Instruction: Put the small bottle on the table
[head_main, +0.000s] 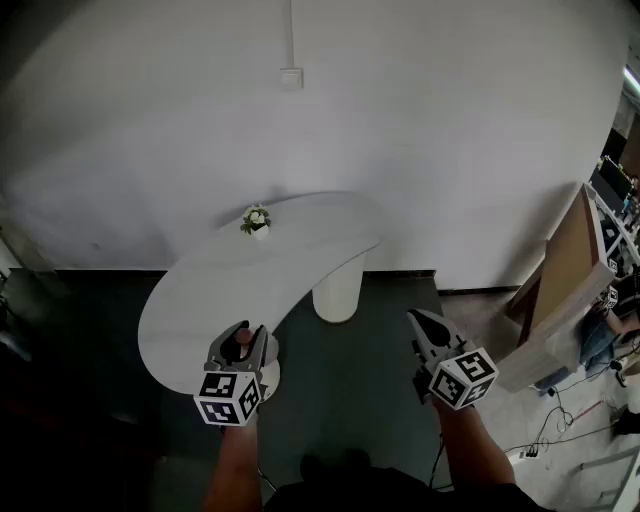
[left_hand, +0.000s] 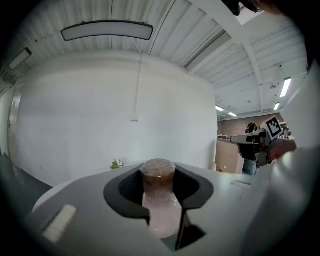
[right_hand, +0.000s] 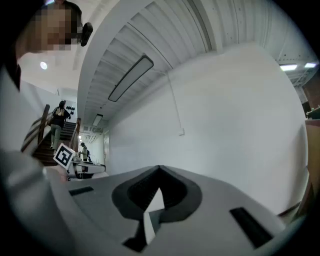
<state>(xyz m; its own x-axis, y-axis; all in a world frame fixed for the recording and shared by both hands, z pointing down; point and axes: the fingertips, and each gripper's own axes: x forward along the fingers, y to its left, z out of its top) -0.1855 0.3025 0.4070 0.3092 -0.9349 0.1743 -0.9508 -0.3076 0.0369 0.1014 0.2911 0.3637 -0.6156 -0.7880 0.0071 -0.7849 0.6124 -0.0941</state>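
The small bottle (head_main: 238, 346), pale with a brown cap, stands upright between the jaws of my left gripper (head_main: 240, 336), which is shut on it. In the head view the gripper hangs over the near end of the white curved table (head_main: 300, 250). The left gripper view shows the bottle (left_hand: 159, 200) wedged between the dark pads of the left gripper (left_hand: 159, 169), cap uppermost. My right gripper (head_main: 421, 326) is to the right of the table over the dark floor, shut with nothing in it. In its own view the right gripper (right_hand: 159, 170) has its jaws meeting at a point.
A small potted plant (head_main: 257, 220) stands at the table's far end. A thick white pedestal (head_main: 338, 290) carries the table. Wooden boards (head_main: 565, 270) lean at the right, with cables on the floor. A white wall with a switch (head_main: 291, 77) stands behind.
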